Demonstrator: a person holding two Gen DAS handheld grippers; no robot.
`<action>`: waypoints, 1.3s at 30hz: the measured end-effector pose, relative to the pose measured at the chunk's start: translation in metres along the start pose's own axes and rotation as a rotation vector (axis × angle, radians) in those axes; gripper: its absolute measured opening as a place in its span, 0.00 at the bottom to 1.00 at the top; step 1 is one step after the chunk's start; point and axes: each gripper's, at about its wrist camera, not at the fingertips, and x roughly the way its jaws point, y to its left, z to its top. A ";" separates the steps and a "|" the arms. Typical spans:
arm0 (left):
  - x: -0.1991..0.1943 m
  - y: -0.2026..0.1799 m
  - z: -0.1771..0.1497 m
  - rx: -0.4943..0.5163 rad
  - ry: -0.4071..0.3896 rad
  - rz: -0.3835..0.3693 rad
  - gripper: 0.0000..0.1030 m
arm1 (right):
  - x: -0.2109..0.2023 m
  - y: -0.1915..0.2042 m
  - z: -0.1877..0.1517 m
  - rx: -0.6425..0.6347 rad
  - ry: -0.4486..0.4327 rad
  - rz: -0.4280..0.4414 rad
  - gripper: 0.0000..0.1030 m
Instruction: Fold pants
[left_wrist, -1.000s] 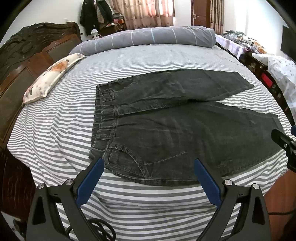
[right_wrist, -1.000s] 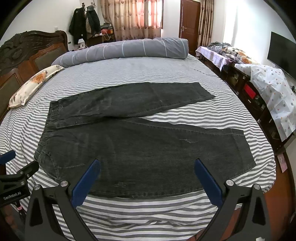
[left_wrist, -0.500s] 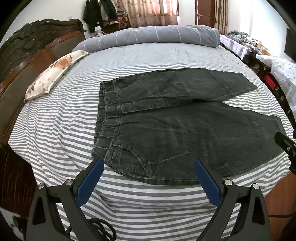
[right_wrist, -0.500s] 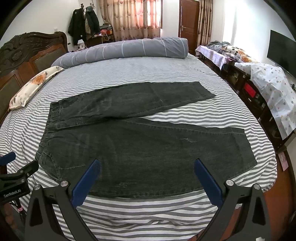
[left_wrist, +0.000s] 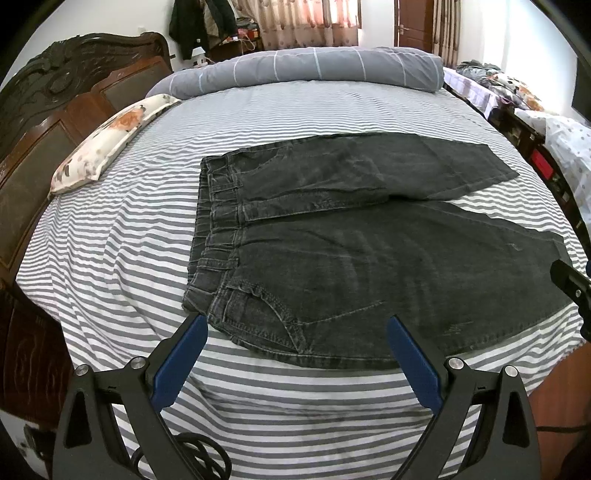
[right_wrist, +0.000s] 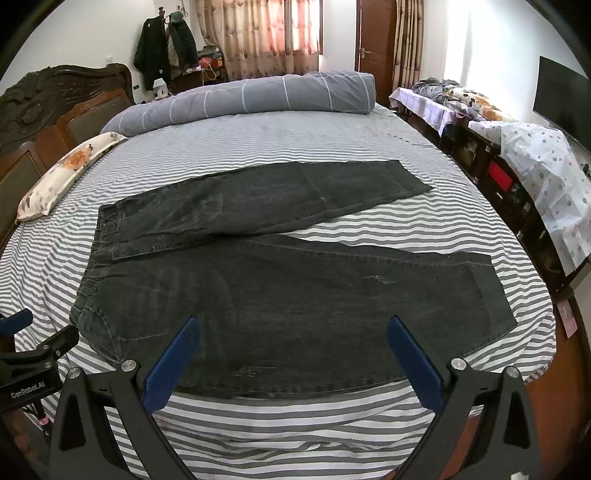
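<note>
Dark grey jeans (left_wrist: 351, 258) lie flat on the striped bed (left_wrist: 110, 240), waistband to the left, both legs spread to the right in a V; they also show in the right wrist view (right_wrist: 295, 288). My left gripper (left_wrist: 295, 332) is open and empty, hovering over the near waistband corner and pocket. My right gripper (right_wrist: 291, 334) is open and empty, hovering above the near leg's lower edge. The left gripper shows at the left edge of the right wrist view (right_wrist: 29, 354); the right one shows at the right edge of the left wrist view (left_wrist: 572, 288).
A rolled grey duvet (left_wrist: 303, 70) lies across the far side of the bed. A floral pillow (left_wrist: 110, 136) lies by the dark wooden headboard (left_wrist: 55, 110) on the left. A cluttered bench (right_wrist: 517, 147) and a TV (right_wrist: 561, 96) stand to the right.
Both grippers have drawn back and risen slightly from the jeans, the left one more. The jeans have not moved. Both stay open.
</note>
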 end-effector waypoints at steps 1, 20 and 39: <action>0.000 0.000 0.000 0.000 -0.001 0.002 0.94 | 0.000 0.000 0.000 0.001 0.001 0.002 0.97; 0.007 -0.003 0.009 0.007 -0.029 -0.010 0.94 | 0.010 0.005 0.006 0.011 0.009 0.009 0.97; 0.017 0.003 0.025 0.012 -0.045 -0.005 0.94 | 0.020 0.009 0.021 0.007 0.005 0.016 0.97</action>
